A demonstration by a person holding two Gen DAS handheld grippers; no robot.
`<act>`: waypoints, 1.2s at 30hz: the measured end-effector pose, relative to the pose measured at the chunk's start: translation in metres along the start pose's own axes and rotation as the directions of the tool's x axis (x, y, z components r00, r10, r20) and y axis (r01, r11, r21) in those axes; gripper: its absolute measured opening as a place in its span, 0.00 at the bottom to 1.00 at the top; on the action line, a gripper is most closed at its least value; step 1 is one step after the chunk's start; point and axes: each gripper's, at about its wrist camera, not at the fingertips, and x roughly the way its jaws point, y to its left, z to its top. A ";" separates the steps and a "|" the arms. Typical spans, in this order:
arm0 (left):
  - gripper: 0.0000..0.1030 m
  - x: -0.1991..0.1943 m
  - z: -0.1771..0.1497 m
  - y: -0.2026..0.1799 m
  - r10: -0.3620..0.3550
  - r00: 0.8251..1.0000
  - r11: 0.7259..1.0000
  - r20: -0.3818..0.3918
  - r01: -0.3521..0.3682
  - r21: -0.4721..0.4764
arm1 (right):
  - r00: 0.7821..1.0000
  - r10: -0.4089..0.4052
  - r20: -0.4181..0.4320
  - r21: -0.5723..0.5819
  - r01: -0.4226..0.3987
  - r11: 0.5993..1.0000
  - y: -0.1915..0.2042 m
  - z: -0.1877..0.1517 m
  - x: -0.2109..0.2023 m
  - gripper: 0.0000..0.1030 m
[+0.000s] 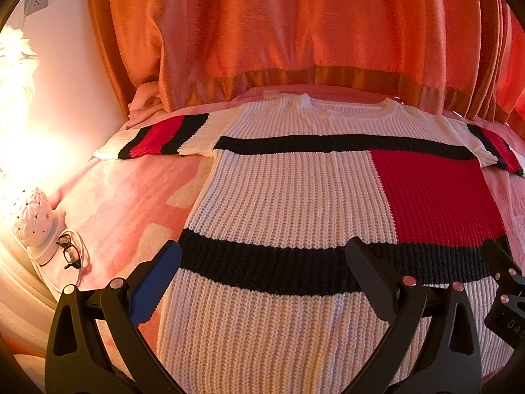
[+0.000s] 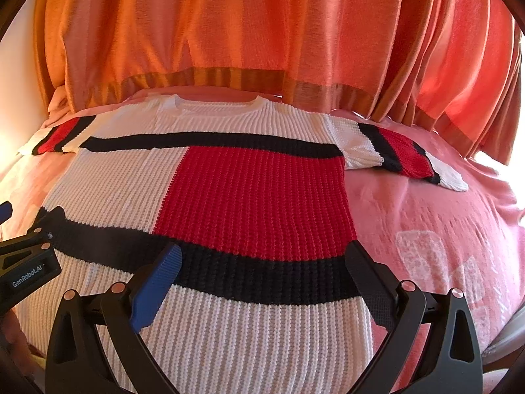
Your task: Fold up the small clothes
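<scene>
A knitted sweater (image 1: 288,197) (image 2: 203,190), white with black bands and a red block, lies flat and spread out on a pink bed cover, neck towards the curtain. Its left sleeve (image 1: 154,141) and right sleeve (image 2: 400,151) stretch out sideways. My left gripper (image 1: 262,262) hovers open over the lower left part of the sweater, nothing between its fingers. My right gripper (image 2: 262,262) hovers open over the lower right part, near the black band, also holding nothing. Each gripper shows at the edge of the other's view: the right gripper (image 1: 505,282), the left gripper (image 2: 29,249).
An orange curtain (image 1: 295,32) hangs behind the bed. At the left, a white perforated lamp (image 1: 32,216) glows beside black glasses (image 1: 70,251) and a white cable. The pink bed cover (image 2: 426,229) extends bare to the right of the sweater.
</scene>
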 end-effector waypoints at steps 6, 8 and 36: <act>0.95 0.000 0.000 -0.001 0.000 1.000 1.000 -0.002 0.000 -0.001 | 1.000 0.003 0.000 0.001 -0.003 1.000 0.001 0.000 0.000 0.95; 0.95 0.000 0.000 -0.001 -0.001 1.000 1.000 -0.003 0.001 -0.001 | 1.000 0.005 -0.001 0.002 -0.005 1.000 0.001 0.000 0.000 0.95; 0.95 0.002 -0.001 0.001 -0.009 1.000 1.000 -0.010 0.009 -0.004 | 1.000 0.025 -0.005 0.003 -0.025 1.000 0.002 0.000 0.001 0.95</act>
